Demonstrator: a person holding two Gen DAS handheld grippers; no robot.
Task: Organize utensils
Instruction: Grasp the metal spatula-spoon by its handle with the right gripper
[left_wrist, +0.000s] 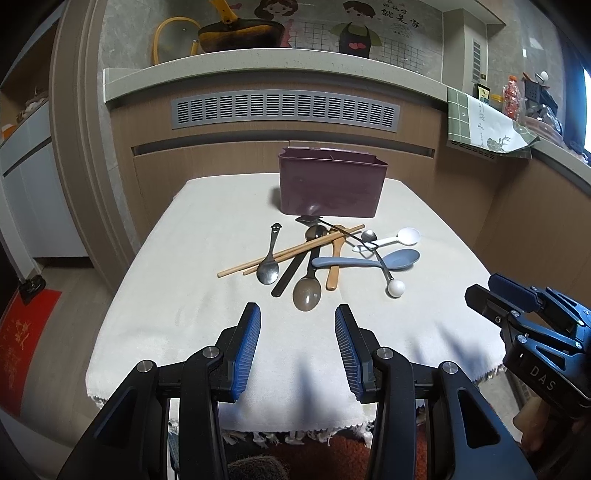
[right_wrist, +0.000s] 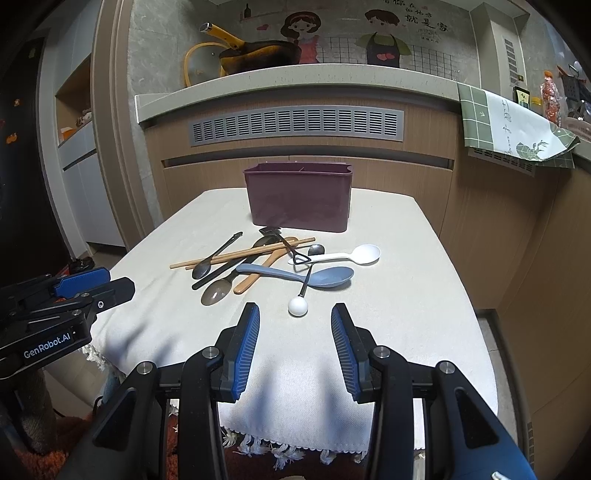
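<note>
- cream cloth covers the table (left_wrist: 192, 258), its fringed near edge hanging down; the table's legs and sides are hidden under it.
- maroon plastic utensil box (left_wrist: 330, 184) stands at the far edge of the table, roughly mid-width; a divider shows at its rim, but the inside is hidden from both cameras.
- left gripper (left_wrist: 297, 345) hovers over the near edge, jaws wide apart with nothing between them; its body is cut off by the bottom of the frame.
- right gripper (right_wrist: 294, 343) hovers beside it over the near edge, likewise spread wide and empty; in the left view only its tip shows, at the right edge of the table.
- the utensil pile lies just in front of the box, toward the far half of the table, pieces crossing each other:
- wooden chopsticks (left_wrist: 288, 251) lie slantwise over the spoons.
- blue spoon (left_wrist: 369, 260) sits on the right side of the pile, bowl to the right.
- white spoon (left_wrist: 393, 238) lies just behind it, handle partly covered.
- wooden spoon (left_wrist: 334, 262) has its bowl hidden under the chopsticks.
- translucent brown spoon (left_wrist: 307, 291) is nearest the left gripper.
- smiley-handled metal spoon (left_wrist: 270, 258) lies at the pile's left.
- black flat handle (left_wrist: 290, 275) has its far end buried; what kind of tool it is cannot be told.
- thin metal tool with a white ball end (left_wrist: 395, 287) threads across the pile.
</note>
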